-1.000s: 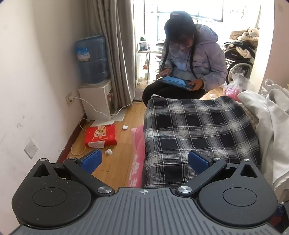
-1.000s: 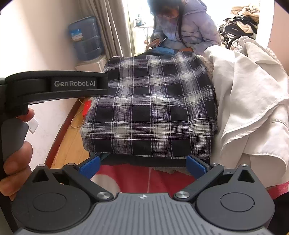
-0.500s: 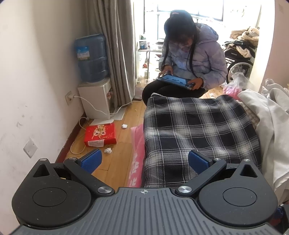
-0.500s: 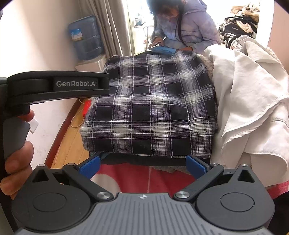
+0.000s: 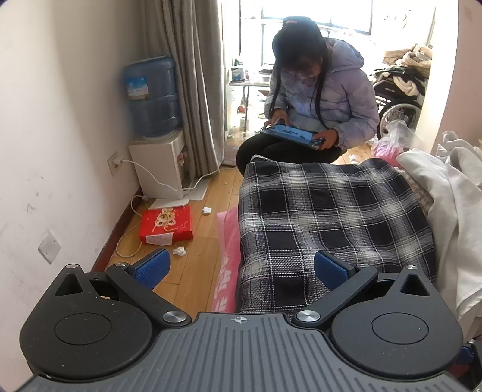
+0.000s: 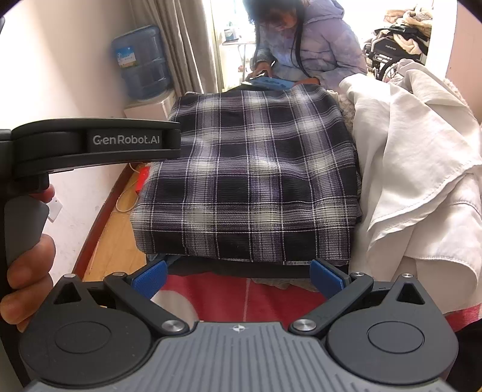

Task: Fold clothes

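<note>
Reaching with both wide-open, empty grippers, left and right, could bump the folded dark checked cloth and mess it up.

Blown-out window backlight; fisheye-warped edges

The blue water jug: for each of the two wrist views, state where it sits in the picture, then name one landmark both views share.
Left wrist view: the blue water jug stands upper left, on a white dispenser against the wall.
Right wrist view: the jug is upper left, above the other gripper's black arm.
Shared landmark: the folded plaid garment, right of the jug in both.
</note>
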`<move>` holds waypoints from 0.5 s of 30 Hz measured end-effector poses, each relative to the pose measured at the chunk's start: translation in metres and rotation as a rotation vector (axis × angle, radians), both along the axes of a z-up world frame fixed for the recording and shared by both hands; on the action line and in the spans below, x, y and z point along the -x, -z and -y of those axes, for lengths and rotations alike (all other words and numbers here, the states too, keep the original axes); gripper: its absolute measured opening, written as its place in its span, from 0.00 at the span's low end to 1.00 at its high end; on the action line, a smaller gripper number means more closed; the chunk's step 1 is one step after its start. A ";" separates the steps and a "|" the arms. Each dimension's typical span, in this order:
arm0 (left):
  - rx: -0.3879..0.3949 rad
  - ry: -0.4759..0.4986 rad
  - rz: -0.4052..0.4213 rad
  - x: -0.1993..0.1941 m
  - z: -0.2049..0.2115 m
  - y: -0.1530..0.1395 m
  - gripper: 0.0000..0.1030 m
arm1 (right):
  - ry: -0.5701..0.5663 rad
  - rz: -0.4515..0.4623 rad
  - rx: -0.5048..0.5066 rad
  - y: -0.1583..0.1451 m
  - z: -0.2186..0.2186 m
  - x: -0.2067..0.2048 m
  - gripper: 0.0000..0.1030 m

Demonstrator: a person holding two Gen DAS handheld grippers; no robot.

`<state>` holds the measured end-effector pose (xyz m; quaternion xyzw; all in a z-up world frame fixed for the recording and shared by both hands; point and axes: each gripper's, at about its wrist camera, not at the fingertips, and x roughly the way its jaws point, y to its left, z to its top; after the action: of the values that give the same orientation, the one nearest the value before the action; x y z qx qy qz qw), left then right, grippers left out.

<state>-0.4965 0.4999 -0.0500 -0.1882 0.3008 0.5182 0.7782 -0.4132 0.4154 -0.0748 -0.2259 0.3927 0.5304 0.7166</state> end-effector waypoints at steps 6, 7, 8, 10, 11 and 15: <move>-0.003 0.000 0.003 0.000 0.001 0.000 1.00 | -0.001 -0.002 0.003 0.001 0.000 0.000 1.00; -0.002 0.000 0.003 0.000 0.001 0.000 0.99 | -0.002 -0.002 0.004 0.001 0.000 0.000 1.00; -0.001 0.001 0.002 0.000 0.001 0.001 0.99 | -0.003 -0.002 0.005 0.001 0.000 0.001 1.00; 0.000 0.003 -0.001 0.000 0.000 0.001 1.00 | -0.005 -0.002 0.006 0.002 -0.001 0.001 1.00; 0.002 0.002 -0.001 0.000 0.000 0.002 0.99 | -0.004 -0.002 0.007 0.002 -0.001 0.001 1.00; 0.006 0.004 -0.001 -0.001 0.000 0.002 1.00 | -0.002 -0.002 0.008 0.002 -0.003 0.002 1.00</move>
<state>-0.4958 0.4997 -0.0522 -0.1897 0.3031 0.5159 0.7784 -0.4154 0.4180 -0.0769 -0.2286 0.3955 0.5297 0.7147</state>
